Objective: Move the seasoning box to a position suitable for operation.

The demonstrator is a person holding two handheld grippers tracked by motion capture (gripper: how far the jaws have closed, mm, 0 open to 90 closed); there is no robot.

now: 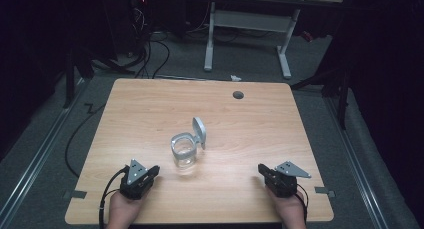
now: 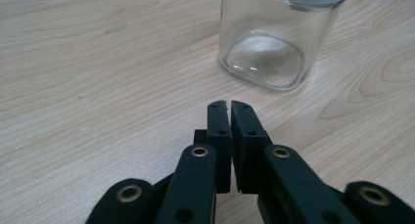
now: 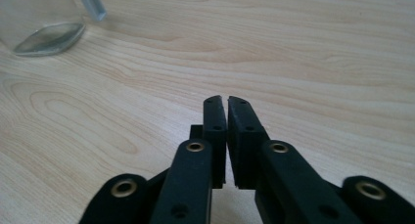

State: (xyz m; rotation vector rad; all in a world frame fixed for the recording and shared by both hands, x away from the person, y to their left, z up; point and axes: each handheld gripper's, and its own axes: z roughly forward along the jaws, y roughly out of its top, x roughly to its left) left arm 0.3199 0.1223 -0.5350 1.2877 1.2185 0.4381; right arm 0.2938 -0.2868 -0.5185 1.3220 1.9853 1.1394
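Note:
A clear glass jar (image 1: 184,152) stands upright near the middle of the wooden table (image 1: 150,114), its grey hinged lid (image 1: 200,130) flipped up at the far right of its rim. The left gripper view has the jar (image 2: 274,43) just ahead and to the right of my left gripper (image 2: 229,104), which is shut on nothing. In the high view that left gripper (image 1: 153,171) rests near the front edge, left of the jar. My right gripper (image 1: 262,170) rests at the front right, shut and holding nothing; its own view puts the jar's base (image 3: 46,35) at the upper left of the right gripper (image 3: 226,100).
A round grey cable hole (image 1: 238,95) sits near the table's far edge. Beyond the table stand a white desk frame (image 1: 250,24) and cables on the grey floor. Metal rails run along both sides of the table.

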